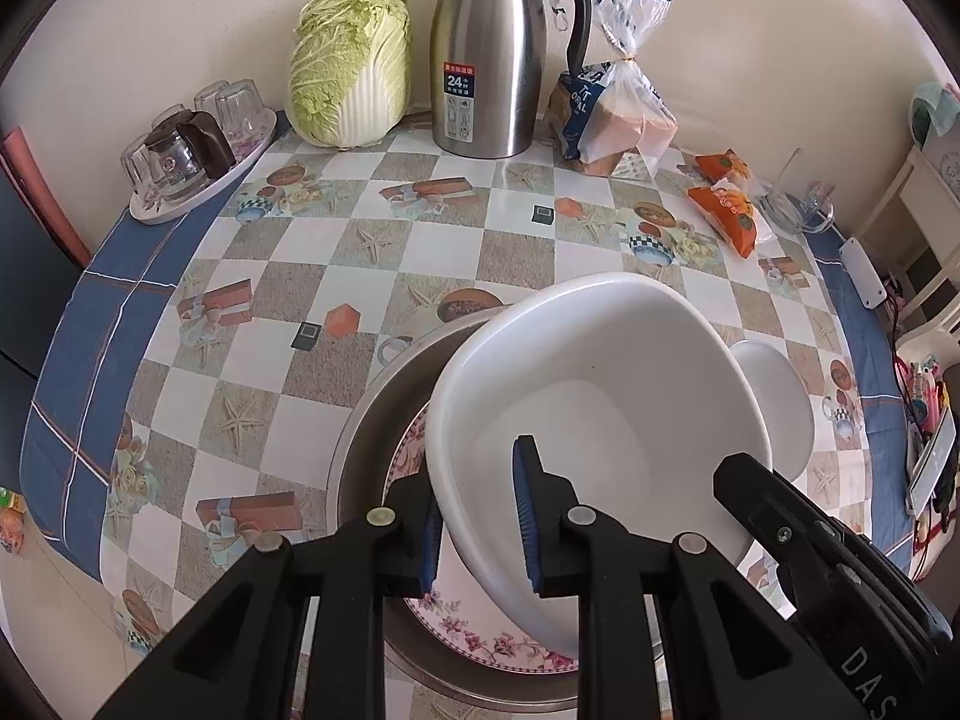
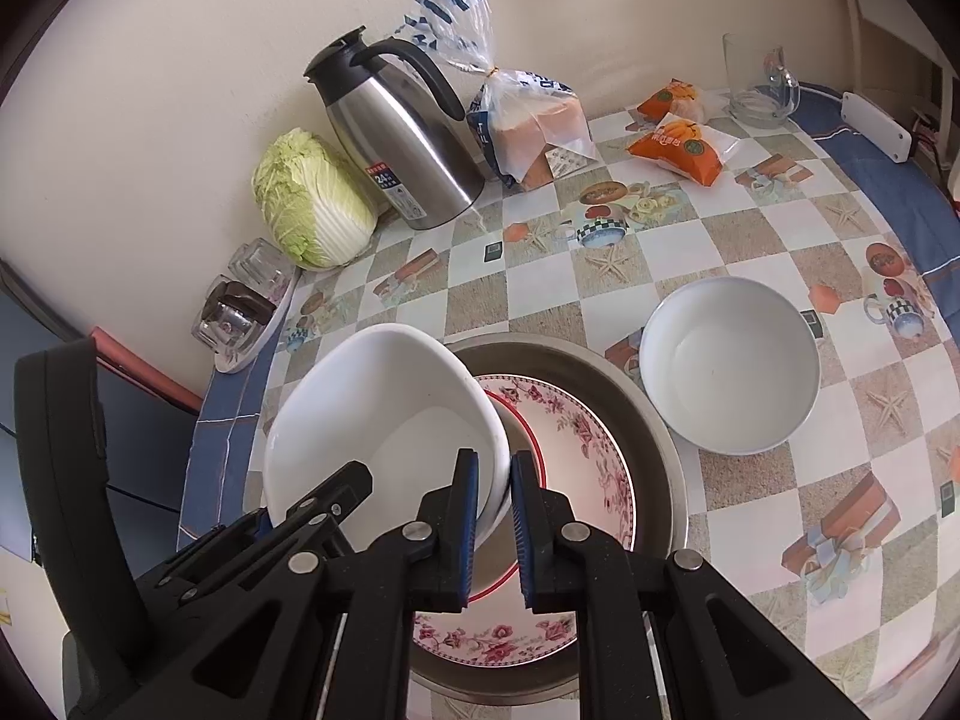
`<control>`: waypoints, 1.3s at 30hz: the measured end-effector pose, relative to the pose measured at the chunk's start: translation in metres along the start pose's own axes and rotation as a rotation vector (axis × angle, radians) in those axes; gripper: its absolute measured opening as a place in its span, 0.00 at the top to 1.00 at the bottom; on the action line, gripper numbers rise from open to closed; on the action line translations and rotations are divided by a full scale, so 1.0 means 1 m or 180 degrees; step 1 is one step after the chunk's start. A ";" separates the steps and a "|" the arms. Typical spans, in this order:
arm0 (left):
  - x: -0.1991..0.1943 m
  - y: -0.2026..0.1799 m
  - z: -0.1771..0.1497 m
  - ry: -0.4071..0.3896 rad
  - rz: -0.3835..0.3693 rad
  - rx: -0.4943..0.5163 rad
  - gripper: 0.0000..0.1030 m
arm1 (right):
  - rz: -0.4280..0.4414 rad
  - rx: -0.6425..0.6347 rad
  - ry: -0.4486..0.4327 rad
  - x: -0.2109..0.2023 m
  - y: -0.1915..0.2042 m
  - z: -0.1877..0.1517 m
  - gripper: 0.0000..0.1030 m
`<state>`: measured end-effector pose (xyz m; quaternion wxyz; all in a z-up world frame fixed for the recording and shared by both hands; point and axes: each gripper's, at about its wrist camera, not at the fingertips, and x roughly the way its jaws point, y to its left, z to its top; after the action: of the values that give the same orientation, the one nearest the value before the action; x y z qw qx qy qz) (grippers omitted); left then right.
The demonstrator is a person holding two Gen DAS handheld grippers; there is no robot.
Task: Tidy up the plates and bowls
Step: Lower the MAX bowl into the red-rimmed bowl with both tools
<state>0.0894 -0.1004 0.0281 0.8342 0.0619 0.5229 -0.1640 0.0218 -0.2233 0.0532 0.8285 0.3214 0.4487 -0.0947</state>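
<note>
Table (image 2: 750, 516): covered with a checked, picture-printed cloth with a blue border; stands against a cream wall.
Metal basin (image 2: 654, 438): on the cloth at the near edge; holds the floral plate.
Floral plate (image 2: 576, 420): lies flat inside the basin, red rim visible.
Tilted white bowl (image 1: 600, 372): held above the basin and plate, one side raised, gripped on both rims.
Second white bowl (image 2: 729, 366): upright on the cloth just beside the basin, apart from both grippers.
Left gripper (image 1: 480, 516): blue pads straddle the tilted bowl's near-left rim, one outside, one inside; jaws narrow, pinching the wall.
Right gripper (image 2: 495, 522): pads nearly pressed together, clamped on the same bowl's opposite rim.
Background: thermos jug (image 1: 486, 60), cabbage (image 1: 351, 66), bagged bread (image 1: 618, 114), tray of glasses (image 1: 198, 156).
</note>
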 end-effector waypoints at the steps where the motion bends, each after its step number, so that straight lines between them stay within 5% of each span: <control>1: 0.000 0.000 0.000 0.0006 0.0001 0.0001 0.79 | -0.0003 0.0002 0.0004 0.001 0.000 0.000 0.86; 39: 0.007 0.006 0.001 0.0091 -0.0107 -0.0066 0.76 | -0.0048 0.0083 0.0156 0.016 -0.007 -0.001 0.86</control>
<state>0.0947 -0.0969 0.0220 0.8244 0.0468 0.5374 -0.1716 0.0271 -0.2262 0.0372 0.8123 0.3310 0.4699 -0.0989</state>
